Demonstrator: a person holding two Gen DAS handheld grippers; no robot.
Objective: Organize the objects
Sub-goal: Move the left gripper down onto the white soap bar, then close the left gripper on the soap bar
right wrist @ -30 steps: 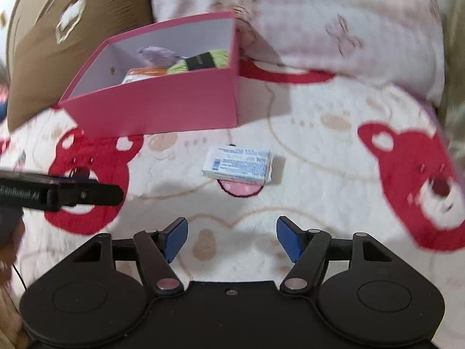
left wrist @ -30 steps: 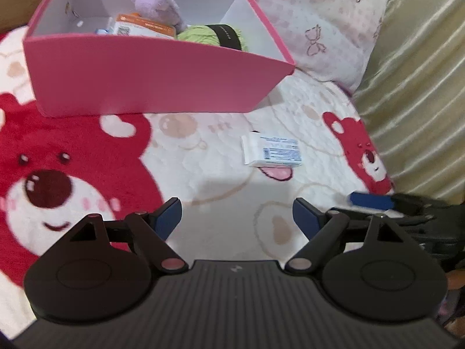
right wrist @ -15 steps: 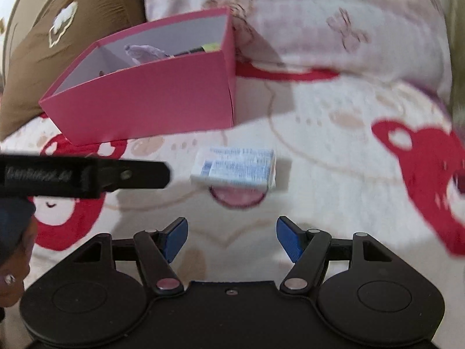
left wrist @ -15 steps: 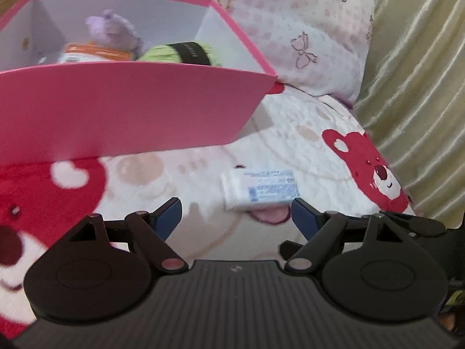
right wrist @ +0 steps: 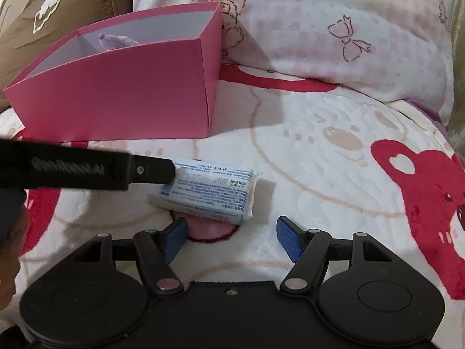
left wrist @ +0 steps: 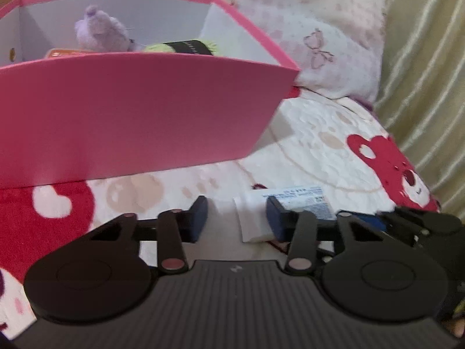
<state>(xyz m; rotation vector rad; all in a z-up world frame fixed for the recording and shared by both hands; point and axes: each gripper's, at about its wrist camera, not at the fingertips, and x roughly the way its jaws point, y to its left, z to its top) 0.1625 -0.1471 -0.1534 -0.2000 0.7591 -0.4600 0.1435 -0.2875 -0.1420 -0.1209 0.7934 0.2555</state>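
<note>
Blue pads frame everything here: your left gripper [left wrist: 237, 221] has its jaws spread, one pad already level with the near end of the white packet [left wrist: 286, 212], the other out over bare blanket, so the packet is not yet between them. In the right view, that same left finger reaches in from the side and touches the packet's [right wrist: 203, 193] far-left corner, which looks slightly lifted or tilted on the plush. Your right gripper [right wrist: 229, 237] is also spread wide and holds nothing; it hovers just short of the packet, probably placed to steady or take it if the left one slips.

The packet lies on the fleecy bear blanket [right wrist: 334, 174], just in front of the pink box [right wrist: 122, 99], near its right corner. That seems the sensible destination, since a purple plush toy [left wrist: 100, 33], a green yarn ball [left wrist: 180, 47] and an orange item [left wrist: 62, 53] already sit inside.

What stands in your way is the box's tall front wall: you will likely need to lift the packet well clear. The soft blanket may let a pad dig in. Beyond, the pink checked pillow [right wrist: 334, 29] presses close behind the box, and a gold curtain [left wrist: 430, 72] hangs at the right.
</note>
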